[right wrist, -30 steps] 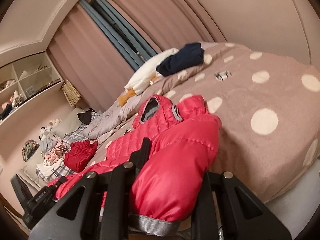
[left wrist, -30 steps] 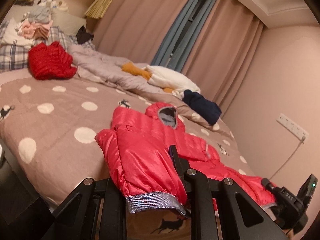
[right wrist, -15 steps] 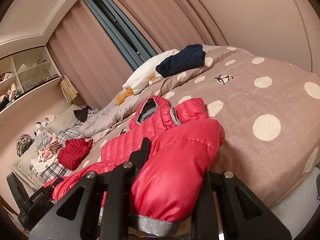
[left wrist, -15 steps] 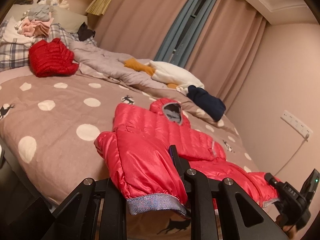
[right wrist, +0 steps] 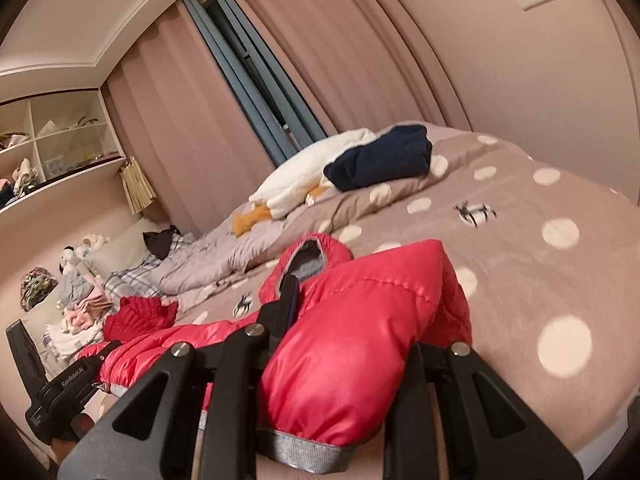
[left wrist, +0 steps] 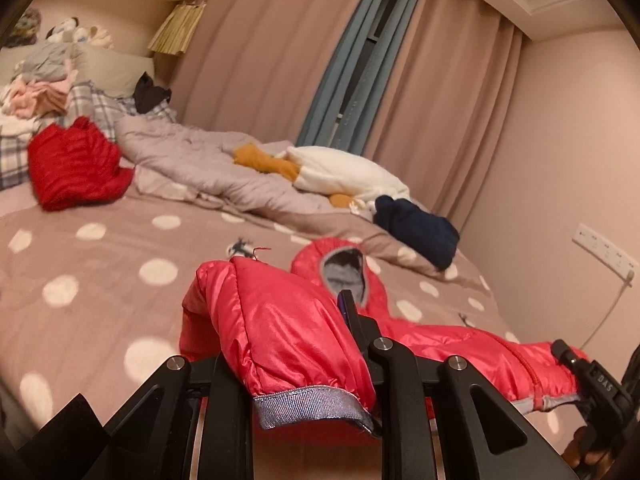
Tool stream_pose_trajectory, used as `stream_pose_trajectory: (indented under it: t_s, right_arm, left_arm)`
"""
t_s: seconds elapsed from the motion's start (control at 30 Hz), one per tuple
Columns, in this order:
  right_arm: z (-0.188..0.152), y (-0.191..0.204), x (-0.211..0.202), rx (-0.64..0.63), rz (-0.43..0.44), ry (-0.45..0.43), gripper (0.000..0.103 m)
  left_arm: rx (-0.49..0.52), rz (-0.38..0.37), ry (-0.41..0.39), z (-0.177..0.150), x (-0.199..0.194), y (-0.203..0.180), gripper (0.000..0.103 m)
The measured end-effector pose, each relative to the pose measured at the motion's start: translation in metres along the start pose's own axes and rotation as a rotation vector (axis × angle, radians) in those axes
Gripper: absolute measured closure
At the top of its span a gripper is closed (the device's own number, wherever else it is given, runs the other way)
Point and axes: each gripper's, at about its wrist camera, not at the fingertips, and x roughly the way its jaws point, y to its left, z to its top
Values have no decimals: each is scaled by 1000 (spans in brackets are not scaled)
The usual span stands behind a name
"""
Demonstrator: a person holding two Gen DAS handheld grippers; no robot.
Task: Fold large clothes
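Observation:
A bright red puffer jacket with a grey-lined hood lies on the polka-dot bed cover. My left gripper is shut on one sleeve, and the grey cuff hangs over its base. In the right wrist view my right gripper is shut on the other sleeve, with that cuff draped toward the camera. Each sleeve hides one finger. Each wrist view also shows the opposite gripper, far out along the jacket's hem: the right one and the left one.
At the back of the bed lie a folded dark red jacket, a grey quilt, a white and orange plush and a navy garment. Clothes are piled on the pillows. A wall with a socket strip runs along the right.
Both grippers have moved forward over the bed and slightly up, carrying the sleeves with them. The sleeves now fold over the jacket's body, closer to the hood.

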Motion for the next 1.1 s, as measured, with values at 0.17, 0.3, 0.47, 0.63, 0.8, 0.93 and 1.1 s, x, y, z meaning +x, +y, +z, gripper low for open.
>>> stream_pose_trajectory:
  t_s: [0.17,0.3,0.47,0.63,0.8,0.93,1.1]
  right_arm:
    - [20,7,50,-8,-49,5,78]
    - [25,11,92,-31,-99,62,72]
    - [22,5,122,-29,-180,61,7]
    - [22,-10,117,26,-240,-25,0]
    - [20,-17,123,14,-287,26,0]
    - [21,-15,114,-16,-327,15,0]
    - [26,0,98,-34,-296,-36,0]
  left_arm:
    - [-38,27,55,20,63,9,81]
    - [-58,108,145,17,109,19,72]
    - [-28,90,221,10,132,26,62]
    - [-71,-20,139,26,105,33,47]
    - [-135,147,-132,37,59,45,3]
    - [-26,256,-166,37,46,43,3]
    - [-74,226,-72,23,62,45,3]
